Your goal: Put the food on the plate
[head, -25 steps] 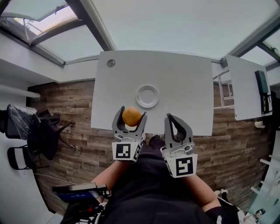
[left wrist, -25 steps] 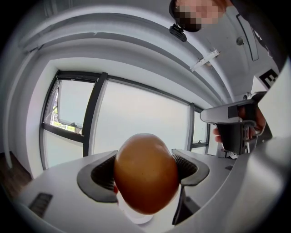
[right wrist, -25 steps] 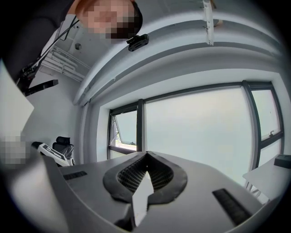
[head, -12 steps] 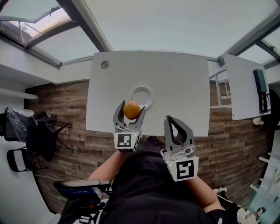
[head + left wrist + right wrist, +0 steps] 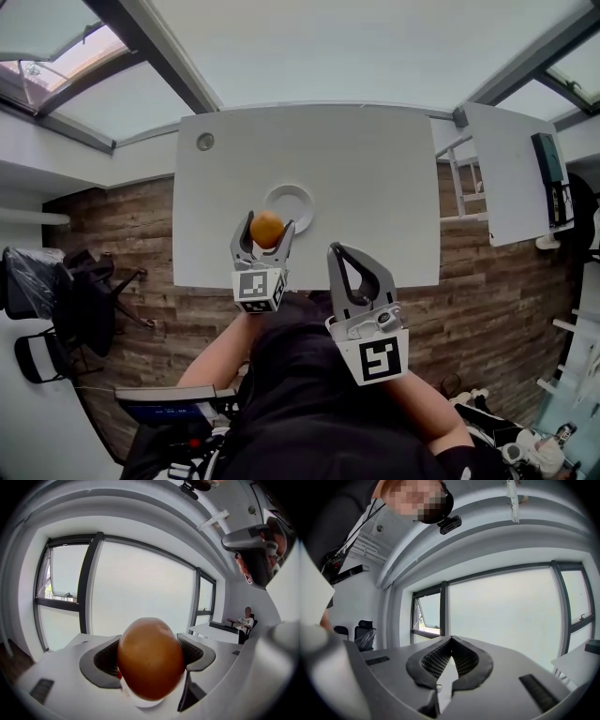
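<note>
A round orange-brown food item (image 5: 267,229) is gripped between the jaws of my left gripper (image 5: 263,226), held above the white table (image 5: 375,187) at the near-left rim of the white plate (image 5: 292,205). In the left gripper view the food (image 5: 150,660) fills the gap of the left gripper (image 5: 149,645), and the plate is hidden behind it. My right gripper (image 5: 353,269) hangs over the table's near edge, right of the left one. In the right gripper view its (image 5: 451,640) jaw tips meet with nothing between them.
A round grommet (image 5: 205,142) sits at the table's far left corner. A second white desk (image 5: 506,178) with a dark device (image 5: 551,178) stands to the right. Black chairs (image 5: 84,291) stand on the wooden floor at left. A seated person (image 5: 244,619) shows far off.
My left gripper has carried the food forward from the table's near edge to the plate's near-left rim. The right gripper has stayed near the table's edge.
</note>
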Available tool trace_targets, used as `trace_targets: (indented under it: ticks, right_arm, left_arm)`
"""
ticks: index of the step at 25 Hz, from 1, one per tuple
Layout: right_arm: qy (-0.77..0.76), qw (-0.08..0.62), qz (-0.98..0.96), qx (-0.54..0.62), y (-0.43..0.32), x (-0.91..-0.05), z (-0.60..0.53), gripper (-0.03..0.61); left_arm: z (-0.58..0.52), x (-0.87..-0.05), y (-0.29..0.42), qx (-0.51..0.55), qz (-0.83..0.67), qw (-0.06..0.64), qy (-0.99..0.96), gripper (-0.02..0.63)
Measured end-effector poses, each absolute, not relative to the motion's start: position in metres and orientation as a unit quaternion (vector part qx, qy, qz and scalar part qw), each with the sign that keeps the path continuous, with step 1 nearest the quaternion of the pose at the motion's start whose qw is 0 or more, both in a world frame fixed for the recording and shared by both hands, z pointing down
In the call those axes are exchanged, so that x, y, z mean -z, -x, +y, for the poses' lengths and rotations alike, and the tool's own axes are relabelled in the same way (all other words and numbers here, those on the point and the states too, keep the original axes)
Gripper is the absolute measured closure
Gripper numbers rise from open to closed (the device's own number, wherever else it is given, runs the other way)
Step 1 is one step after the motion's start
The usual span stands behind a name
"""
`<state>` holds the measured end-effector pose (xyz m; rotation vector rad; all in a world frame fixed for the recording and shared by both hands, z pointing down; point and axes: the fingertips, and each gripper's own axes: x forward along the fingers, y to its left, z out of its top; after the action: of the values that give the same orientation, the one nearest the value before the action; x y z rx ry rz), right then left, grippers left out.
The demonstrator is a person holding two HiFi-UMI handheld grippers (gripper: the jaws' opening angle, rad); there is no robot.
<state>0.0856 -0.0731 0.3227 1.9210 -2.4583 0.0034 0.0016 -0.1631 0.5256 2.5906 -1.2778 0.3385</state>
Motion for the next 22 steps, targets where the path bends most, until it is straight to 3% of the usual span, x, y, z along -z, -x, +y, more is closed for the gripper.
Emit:
trace_targets:
  ticks: [13,22]
  right_arm:
    - [-0.626,0.022,-0.779,-0.01,-0.096,-0.341,-0.091,0.581]
    - [-0.637,0.03,-0.77,-0.012,-0.102,-0.348,-0.106,0.581]
  left_arm:
    - [-0.188,-0.572,-0.021,-0.176,-0.406,0.085,-0.893,0.239]
    - [-0.198,-0.603,-0.023,-0.215,-0.386,0.128,-0.888,0.239]
